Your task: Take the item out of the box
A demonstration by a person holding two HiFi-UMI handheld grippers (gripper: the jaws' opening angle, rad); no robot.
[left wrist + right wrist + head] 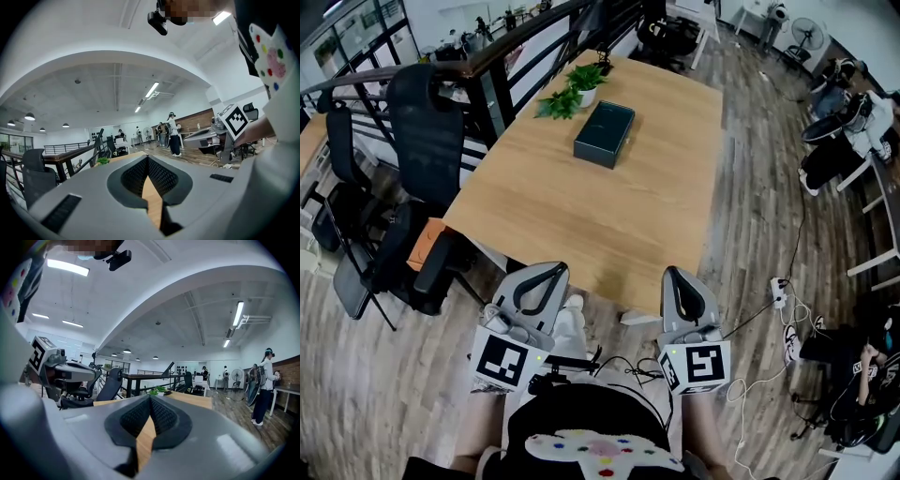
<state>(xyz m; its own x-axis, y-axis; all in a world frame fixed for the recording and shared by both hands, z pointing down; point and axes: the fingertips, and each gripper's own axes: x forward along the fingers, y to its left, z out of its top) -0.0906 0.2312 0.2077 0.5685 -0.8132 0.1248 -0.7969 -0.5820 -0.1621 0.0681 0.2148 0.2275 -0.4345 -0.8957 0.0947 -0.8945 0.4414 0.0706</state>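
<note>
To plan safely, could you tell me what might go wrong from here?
The dark rectangular box sits close beside the small green potted plant, so a reach might topple the plant. The grey left gripper and right gripper are shut and empty; unless opened, they may push the box along the wooden table.

Grey left gripper [553, 268] and right gripper [672, 273], short of the table [609, 216], carry black-and-white marker cubes [502, 361]. The person wears a black top [572, 408] with a white, colour-dotted patch [600, 448]. Black cables [581, 361] cross it.
</note>
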